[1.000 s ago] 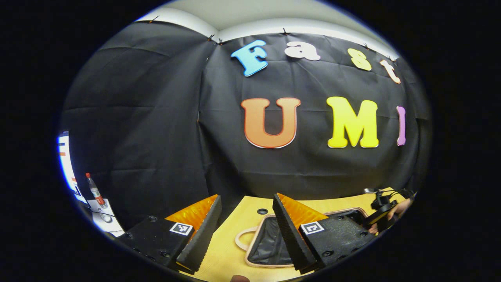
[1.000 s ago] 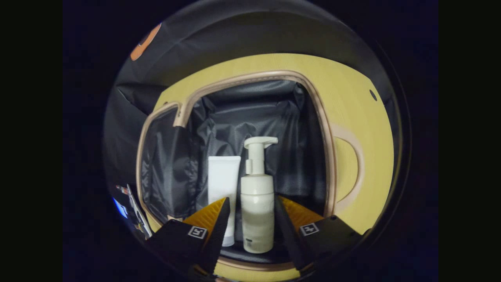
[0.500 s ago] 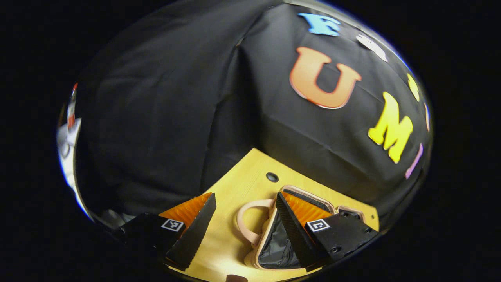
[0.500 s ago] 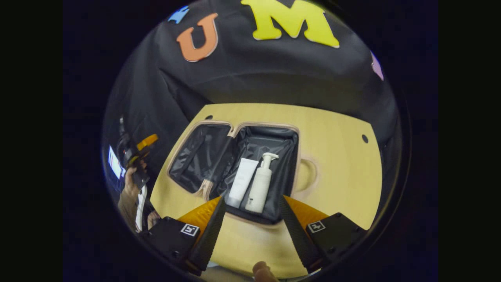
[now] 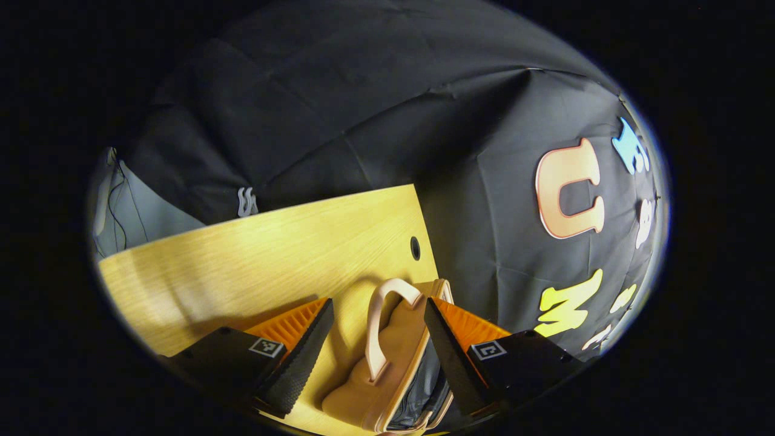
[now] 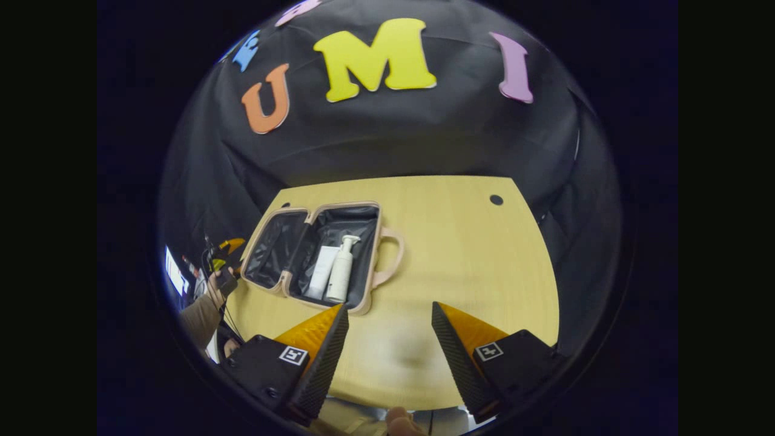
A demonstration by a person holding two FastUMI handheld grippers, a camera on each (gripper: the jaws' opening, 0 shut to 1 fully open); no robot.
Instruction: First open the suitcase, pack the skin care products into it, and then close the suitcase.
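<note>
Lying open on the table (image 6: 460, 254), the suitcase (image 6: 284, 239) holds a tube (image 6: 321, 280) beside a pump bottle (image 6: 341, 277), beyond the empty, spread right gripper (image 6: 387, 339). Left gripper (image 5: 376, 330), also spread, straddles its handle (image 5: 381, 321).

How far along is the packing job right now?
Done: the suitcase lies open on the table, with the white tube and pump bottle inside its right half. In hand: nothing is gripped; the right gripper is open above bare table, and the left gripper is open around the suitcase handle. Left: closing the suitcase.
</note>
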